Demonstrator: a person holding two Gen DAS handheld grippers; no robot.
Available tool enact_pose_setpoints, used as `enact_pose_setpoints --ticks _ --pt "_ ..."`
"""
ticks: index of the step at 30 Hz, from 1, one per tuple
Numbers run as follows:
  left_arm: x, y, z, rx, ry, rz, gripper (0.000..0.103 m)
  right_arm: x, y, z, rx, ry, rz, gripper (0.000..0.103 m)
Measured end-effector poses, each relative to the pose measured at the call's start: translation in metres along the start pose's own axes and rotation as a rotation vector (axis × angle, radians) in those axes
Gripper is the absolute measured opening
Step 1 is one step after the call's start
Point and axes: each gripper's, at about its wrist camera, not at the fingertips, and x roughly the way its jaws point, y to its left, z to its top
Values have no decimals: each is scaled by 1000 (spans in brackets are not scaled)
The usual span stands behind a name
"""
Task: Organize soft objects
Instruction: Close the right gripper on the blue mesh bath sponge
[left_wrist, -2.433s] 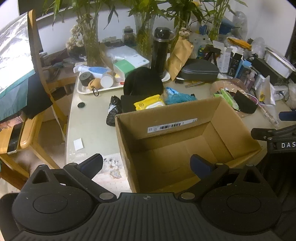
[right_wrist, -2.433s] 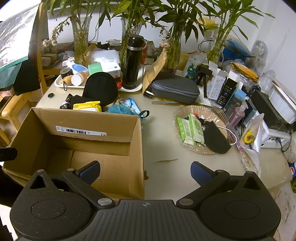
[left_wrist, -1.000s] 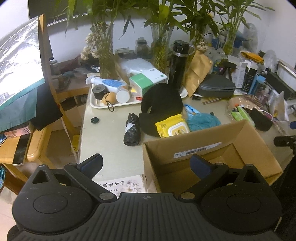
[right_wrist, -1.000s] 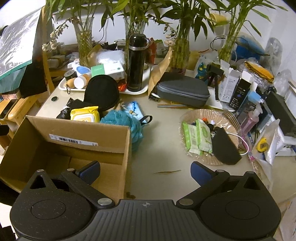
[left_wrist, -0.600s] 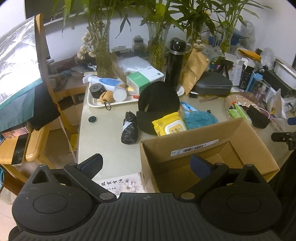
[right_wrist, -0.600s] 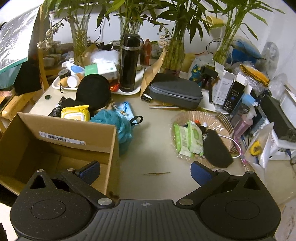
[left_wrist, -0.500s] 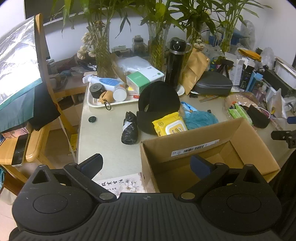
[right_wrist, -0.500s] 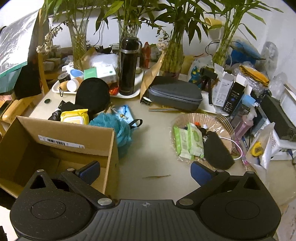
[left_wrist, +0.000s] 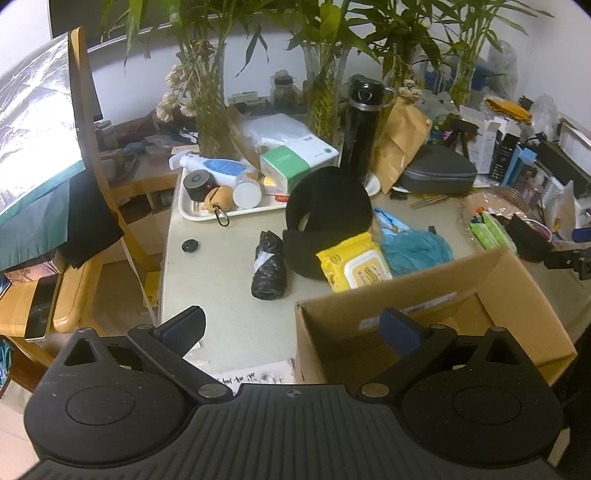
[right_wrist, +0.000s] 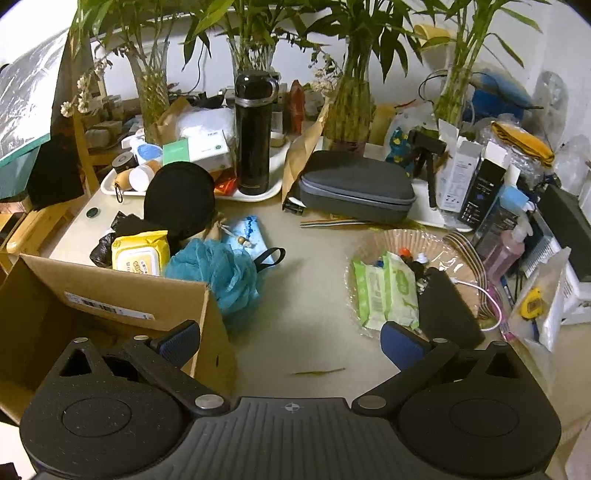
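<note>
An empty cardboard box (left_wrist: 517, 291) (right_wrist: 48, 302) stands at the table's near edge. Behind it lie a yellow wipes pack (left_wrist: 354, 266) (right_wrist: 138, 253), a teal bath pouf (right_wrist: 221, 273) (left_wrist: 417, 249), a black neck pillow (left_wrist: 327, 218) (right_wrist: 177, 199) and a crumpled black bag (left_wrist: 269, 266). My left gripper (left_wrist: 291, 326) hangs open over the box's left corner. My right gripper (right_wrist: 291, 341) hangs open over the bare table right of the box, nothing between its fingers. Green wipes packs (right_wrist: 384, 290) lie in a clear dish (right_wrist: 373, 240) ahead of the right finger.
A white tray (left_wrist: 184, 206) with bottles, a black flask (right_wrist: 255, 133), a grey zip case (right_wrist: 354, 188) and vases of bamboo crowd the back. Boxes and bottles fill the right side (right_wrist: 491, 206). A wooden chair (left_wrist: 66, 280) stands left of the table.
Both grippers have shifted: the left one leftward, so the box now sits right in its view; the right one rightward and forward, bringing the pouf and the dish closer. Both stay open.
</note>
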Motion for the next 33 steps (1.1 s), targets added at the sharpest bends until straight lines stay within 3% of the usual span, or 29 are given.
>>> enact_pose_setpoints --ticks 5,19,33 --pt "10 6 8 -4 -8 -6 103 11 -6 10 30 4 29 103" --pt "47 27 32 -46 -68 -26 103 45 0 45 -55 -97 2 103" --pt "86 44 37 -77 -74 -29 103 104 -3 63 -50 -89 49 103"
